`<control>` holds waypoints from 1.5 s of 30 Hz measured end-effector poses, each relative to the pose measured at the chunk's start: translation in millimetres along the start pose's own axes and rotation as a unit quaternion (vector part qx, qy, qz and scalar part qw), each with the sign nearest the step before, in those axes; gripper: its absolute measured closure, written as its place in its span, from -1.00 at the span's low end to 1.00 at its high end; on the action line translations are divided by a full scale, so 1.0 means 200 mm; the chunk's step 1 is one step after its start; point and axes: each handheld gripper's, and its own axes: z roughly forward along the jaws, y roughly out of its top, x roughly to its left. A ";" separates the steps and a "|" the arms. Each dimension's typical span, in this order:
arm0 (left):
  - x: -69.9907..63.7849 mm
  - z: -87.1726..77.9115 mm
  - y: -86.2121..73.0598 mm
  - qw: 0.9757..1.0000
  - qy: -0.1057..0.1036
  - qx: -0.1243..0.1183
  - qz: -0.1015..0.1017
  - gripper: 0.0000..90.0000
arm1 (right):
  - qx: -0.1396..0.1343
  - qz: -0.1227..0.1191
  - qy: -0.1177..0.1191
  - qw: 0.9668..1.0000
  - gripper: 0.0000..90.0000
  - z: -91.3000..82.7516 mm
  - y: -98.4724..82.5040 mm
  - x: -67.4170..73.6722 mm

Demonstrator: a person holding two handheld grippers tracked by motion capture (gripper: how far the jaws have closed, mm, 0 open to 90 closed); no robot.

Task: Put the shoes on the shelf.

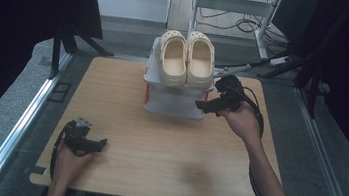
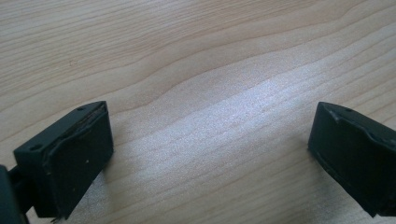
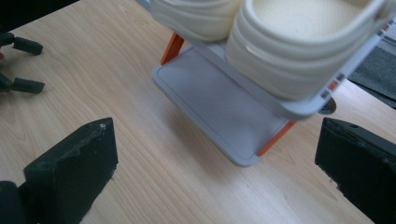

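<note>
A pair of cream foam clogs (image 1: 188,58) sits side by side on the top shelf of a small grey plastic two-tier shoe rack with orange struts (image 1: 174,100), at about twelve o'clock on the light wooden table (image 1: 155,156). The right gripper (image 1: 201,105) hovers just beside the rack's front right corner, near two o'clock, its jaws spread wide and grasping nothing; in the right gripper view the rack's bare lower shelf (image 3: 219,105) lies between them. The left gripper (image 1: 102,142) rests on the tabletop near eight o'clock, well apart from the rack, jaws likewise released over bare wood.
</note>
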 end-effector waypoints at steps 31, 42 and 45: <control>0.00 0.00 0.00 1.000 0.002 0.002 -0.002 -1.00 | -0.024 0.038 -0.024 0.999 -1.00 -0.15 -0.57 -0.07; -0.01 0.00 0.00 1.000 0.002 0.001 -0.003 -1.00 | -0.019 0.052 -0.026 0.998 -1.00 -0.07 -0.75 -0.03; -0.01 0.00 0.00 1.000 0.002 0.001 -0.003 -1.00 | -0.015 0.052 -0.023 0.998 -1.00 -0.02 -0.79 -0.01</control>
